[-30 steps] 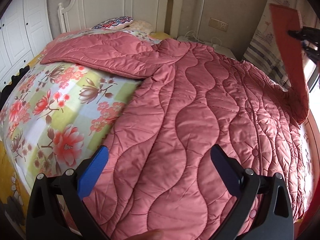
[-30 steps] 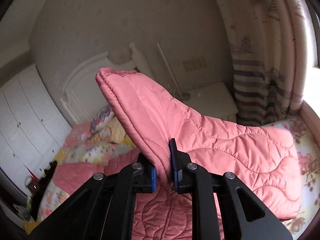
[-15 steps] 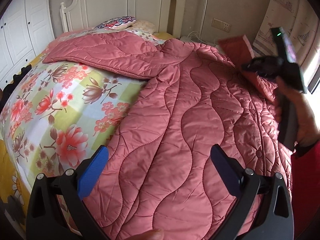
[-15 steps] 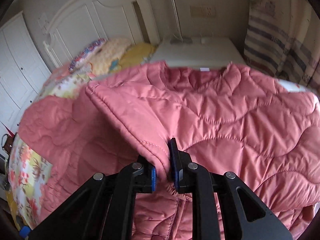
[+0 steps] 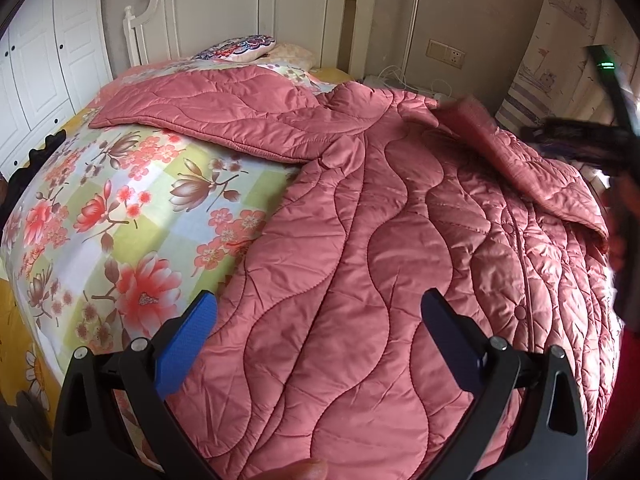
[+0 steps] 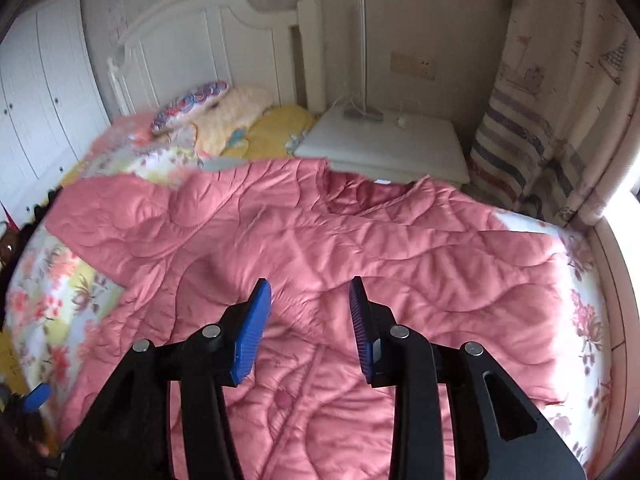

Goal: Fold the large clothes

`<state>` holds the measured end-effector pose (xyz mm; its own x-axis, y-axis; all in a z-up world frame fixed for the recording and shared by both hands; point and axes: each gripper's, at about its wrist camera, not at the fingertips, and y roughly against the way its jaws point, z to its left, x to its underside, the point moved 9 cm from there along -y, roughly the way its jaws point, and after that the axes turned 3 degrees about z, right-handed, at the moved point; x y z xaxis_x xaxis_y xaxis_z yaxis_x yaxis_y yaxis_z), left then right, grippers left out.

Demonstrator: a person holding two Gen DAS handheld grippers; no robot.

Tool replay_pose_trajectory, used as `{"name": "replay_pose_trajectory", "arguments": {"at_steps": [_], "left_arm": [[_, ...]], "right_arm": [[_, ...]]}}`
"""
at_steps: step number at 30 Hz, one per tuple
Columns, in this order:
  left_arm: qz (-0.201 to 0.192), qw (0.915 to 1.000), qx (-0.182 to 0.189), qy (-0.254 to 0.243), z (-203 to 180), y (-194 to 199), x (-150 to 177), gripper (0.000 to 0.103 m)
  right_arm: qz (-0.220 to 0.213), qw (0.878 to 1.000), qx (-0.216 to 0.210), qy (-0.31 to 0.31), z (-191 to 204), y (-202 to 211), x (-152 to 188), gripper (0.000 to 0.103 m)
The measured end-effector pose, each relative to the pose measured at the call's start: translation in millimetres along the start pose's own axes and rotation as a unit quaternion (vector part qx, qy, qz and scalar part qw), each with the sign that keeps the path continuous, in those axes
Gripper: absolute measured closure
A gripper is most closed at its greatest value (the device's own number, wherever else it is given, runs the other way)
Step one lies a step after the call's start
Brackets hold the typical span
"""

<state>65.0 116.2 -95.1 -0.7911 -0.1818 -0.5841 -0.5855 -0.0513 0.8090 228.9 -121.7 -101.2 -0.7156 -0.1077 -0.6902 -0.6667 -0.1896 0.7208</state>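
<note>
The pink quilted coat (image 5: 360, 264) lies spread out on the bed, on top of the flowery sheet (image 5: 132, 216). It covers the middle and the window side of the bed. One sleeve (image 5: 216, 116) sticks out flat toward the white cupboards (image 5: 44, 64). The other sleeve (image 6: 420, 252) is folded in across the front of the coat, and its neck hole points at the small white table (image 6: 384, 140) by the bed.

Your left gripper (image 5: 316, 320) hangs low over the bottom edge of the coat. Its blue pads (image 5: 188, 344) stand far apart, and nothing is pinched between them.

Your right gripper (image 6: 310, 320) is over the middle of the coat, just above the folded sleeve. Its jaws are opening right now. There is a clear gap between the blue pads (image 6: 252, 332), and the coat is under them, not squeezed by them.

A pillow (image 6: 188, 104) sits near the white headboard (image 5: 256, 12). A striped curtain (image 6: 516, 136) hangs in the corner.
</note>
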Motion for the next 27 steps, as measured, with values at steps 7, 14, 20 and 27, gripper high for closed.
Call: {"name": "replay_pose_trajectory", "arguments": {"at_steps": [7, 14, 20, 27], "left_arm": [[-0.007, 1.0000, 0.004, -0.005, -5.7, 3.2, -0.5, 0.002], [-0.008, 0.9999, 0.007, -0.010, -12.3, 4.3, -0.9, 0.002], [-0.008, 0.9999, 0.008, -0.011, -13.8, 5.8, -0.9, 0.002], [-0.009, 0.9998, 0.010, -0.013, -14.3, 6.8, -2.3, 0.002]], "right_arm": [[0.061, 0.987, 0.124, -0.086, -114.4, -9.3, 25.8, 0.070], [0.064, 0.972, 0.183, -0.130, -167.4, -43.9, 48.7, 0.004], [0.111, 0.974, 0.147, -0.130, -175.3, -78.7, 77.9, 0.004], [0.053, 0.981, 0.158, -0.104, -156.2, -25.5, 39.1, 0.004]]}}
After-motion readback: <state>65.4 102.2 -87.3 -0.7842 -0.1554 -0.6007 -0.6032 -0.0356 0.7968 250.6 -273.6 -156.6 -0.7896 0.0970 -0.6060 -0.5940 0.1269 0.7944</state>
